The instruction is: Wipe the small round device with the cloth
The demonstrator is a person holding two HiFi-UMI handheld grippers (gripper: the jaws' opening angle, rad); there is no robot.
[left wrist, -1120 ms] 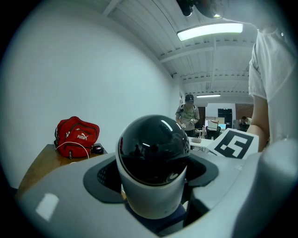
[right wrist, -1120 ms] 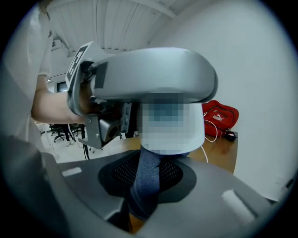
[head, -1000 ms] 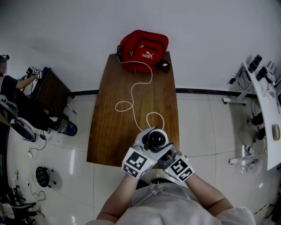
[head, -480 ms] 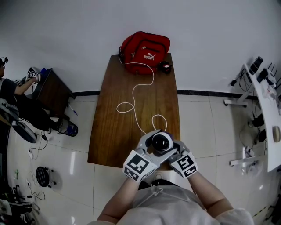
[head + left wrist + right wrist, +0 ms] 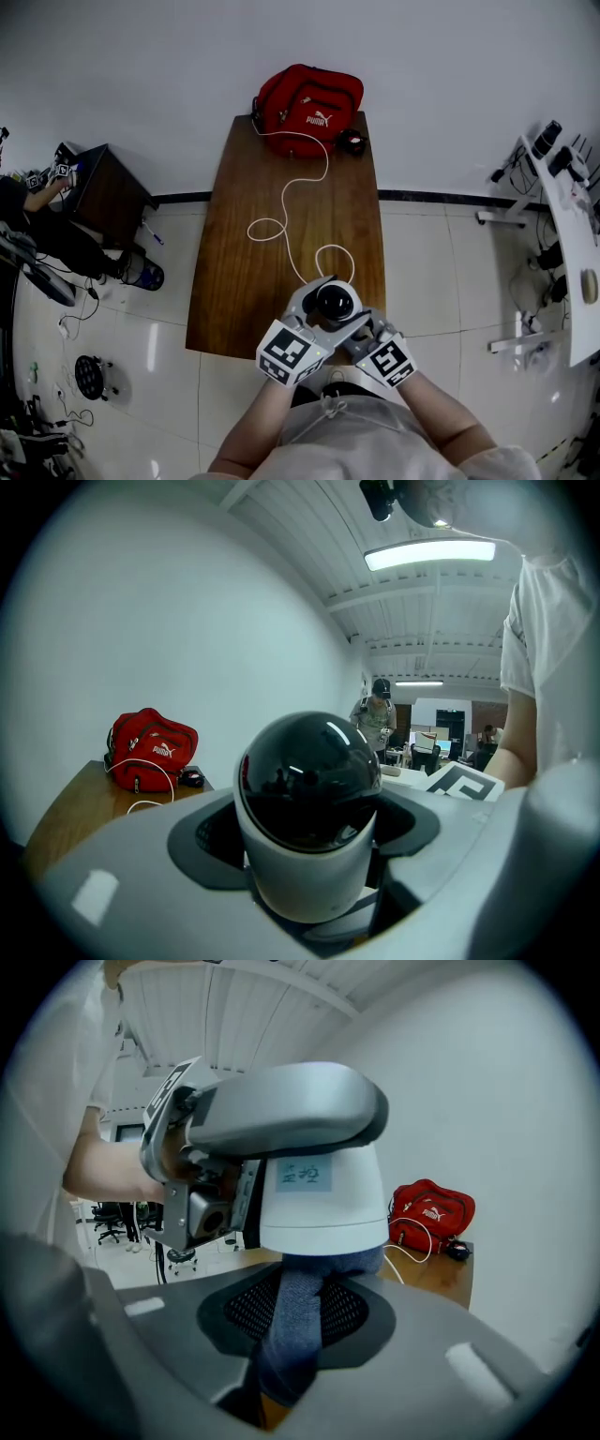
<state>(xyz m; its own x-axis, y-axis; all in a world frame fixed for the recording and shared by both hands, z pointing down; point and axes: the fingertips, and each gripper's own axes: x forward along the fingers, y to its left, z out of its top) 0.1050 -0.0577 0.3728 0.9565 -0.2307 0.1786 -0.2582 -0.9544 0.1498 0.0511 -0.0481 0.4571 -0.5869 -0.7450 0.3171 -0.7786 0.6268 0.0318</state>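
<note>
Over the near edge of the tabletop (image 5: pixel 262 262), the left tool (image 5: pixel 302 330) is clamped on the device (image 5: pixel 335 302), dome up. The right tool (image 5: pixel 366 335) grips the cloth (image 5: pixel 291 1330), whose end touches the device's white base, directly ahead of that tool.

table (image 5: pixel 242 281) runs near to far. bag (image 5: pixel 307 98) sits on its far end by the wall, small item (image 5: pixel 352 142) just right of the bag. cable (image 5: pixel 283 202) winds from the bag down the middle toward the near end. round device (image 5: pixel 335 302) is up over the near right corner, clamped between the left gripper (image 5: pixel 317 321) jaws. right gripper (image 5: pixel 367 336) is just right of it, cloth (image 5: pixel 291 1335) pinched in its jaws, cloth top touching the device base. side desk (image 5: pixel 111 197) stands well left of the table.
</note>
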